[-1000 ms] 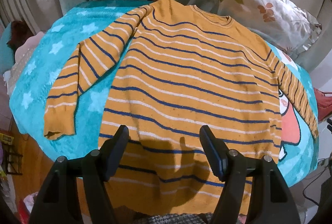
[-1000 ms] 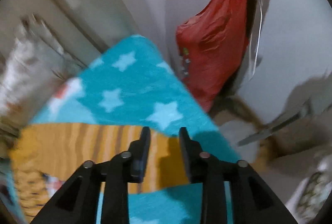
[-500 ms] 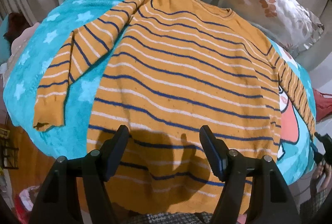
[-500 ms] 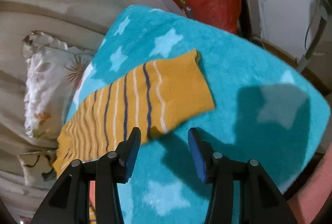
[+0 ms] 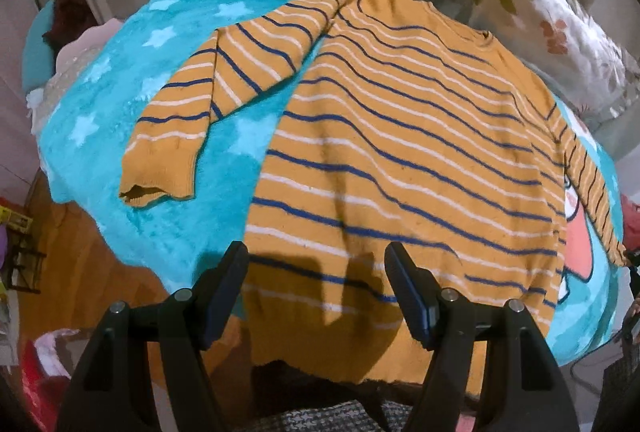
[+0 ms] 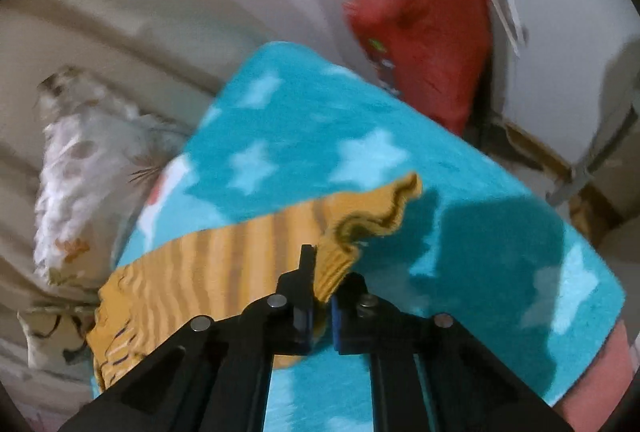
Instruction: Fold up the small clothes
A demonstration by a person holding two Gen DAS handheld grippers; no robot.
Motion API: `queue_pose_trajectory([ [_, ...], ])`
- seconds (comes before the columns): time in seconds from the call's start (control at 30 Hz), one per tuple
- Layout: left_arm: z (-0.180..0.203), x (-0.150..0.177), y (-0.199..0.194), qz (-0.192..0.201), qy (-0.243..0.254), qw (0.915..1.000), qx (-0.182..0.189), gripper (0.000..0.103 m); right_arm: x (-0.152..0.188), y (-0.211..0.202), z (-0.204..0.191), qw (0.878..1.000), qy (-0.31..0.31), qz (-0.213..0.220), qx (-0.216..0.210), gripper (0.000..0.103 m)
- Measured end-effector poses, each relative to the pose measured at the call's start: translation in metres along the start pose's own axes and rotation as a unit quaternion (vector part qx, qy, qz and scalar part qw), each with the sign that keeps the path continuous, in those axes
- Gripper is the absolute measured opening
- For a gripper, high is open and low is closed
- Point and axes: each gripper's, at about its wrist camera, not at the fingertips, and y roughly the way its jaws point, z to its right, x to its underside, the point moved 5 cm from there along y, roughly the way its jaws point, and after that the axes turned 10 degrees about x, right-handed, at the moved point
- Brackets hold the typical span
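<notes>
since the earlier frame, my right gripper point(image 6: 320, 296) has closed its jaws onto the cuff of the sweater's right sleeve point(image 6: 256, 264); half a second ago the jaws stood apart with the cuff lying flat just ahead of them, and now the cuff is bunched and lifted between the pads, its ribbed edge curling up to the right of the fingers. state of right tool: clenched, grasping the sleeve cuff.

in the left wrist view the scene has shifted rightward compared with the earlier frame, so more of the blanket's left side shows. my left gripper point(image 5: 316, 292) hangs above the lower hem area of the sweater point(image 5: 400, 151), jaws standing wide apart, nothing between the pads. state of left tool: released. its shadow falls on the knit just ahead of the fingers.

position of the task item: the orange sweater with blue and white stripes lies spread flat, front down or up i cannot tell, on the teal star-patterned blanket point(image 5: 120, 119). collar points away from me, hem nearest. the left sleeve point(image 5: 208, 99) is bent at the elbow and lies on the blanket beside the body, cuff toward the near edge.

surroundings: a floral pillow point(image 5: 560, 43) sits beyond the sweater's right shoulder. a red bag point(image 6: 424, 43) hangs near the wall past the blanket's far corner in the right wrist view.
</notes>
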Motion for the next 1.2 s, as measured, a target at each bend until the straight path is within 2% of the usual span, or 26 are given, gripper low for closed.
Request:
queue_pose_trajectory([
  [0.13,-0.003,-0.015,0.006,0.001,0.01,0.9997,0.022,0.07,0.008,-0.032,-0.074,0.996,-0.077,0.024,-0.03,0.007],
  [0.23,-0.008,-0.031,0.006,0.004,0.018,0.9993,0.033,0.07,0.031,-0.052,-0.145,0.989,-0.132,0.03,-0.067,0.007],
  [0.33,-0.028,-0.049,0.0,0.018,0.016,0.9989,0.04,0.07,0.067,-0.059,-0.228,0.976,-0.186,0.019,-0.11,0.007],
  [0.37,-0.035,-0.054,-0.002,0.021,0.014,0.9989,0.039,0.07,0.085,-0.058,-0.262,0.97,-0.208,0.011,-0.125,0.007],
  [0.5,-0.078,-0.074,-0.005,0.029,-0.009,0.9988,0.039,0.07,0.153,-0.047,-0.359,0.949,-0.272,-0.02,-0.157,0.007],
  [0.63,-0.121,-0.083,-0.008,0.031,-0.032,0.9985,0.031,0.07,0.229,-0.019,-0.436,0.927,-0.326,-0.065,-0.176,0.006],
  [0.77,-0.159,-0.086,-0.007,0.026,-0.049,0.9983,0.02,0.07,0.297,0.01,-0.486,0.907,-0.372,-0.1,-0.174,0.006],
  [0.87,-0.181,-0.087,-0.006,0.024,-0.058,0.9979,0.014,0.07,0.328,0.031,-0.503,0.897,-0.398,-0.108,-0.158,0.006],
  [1.13,-0.213,-0.092,-0.001,0.015,-0.069,0.9974,0.009,0.07,0.379,0.069,-0.543,0.884,-0.439,-0.111,-0.119,0.007],
  [1.2,-0.217,-0.092,0.0,0.013,-0.07,0.9974,0.009,0.07,0.39,0.074,-0.552,0.879,-0.451,-0.109,-0.111,0.011],
])
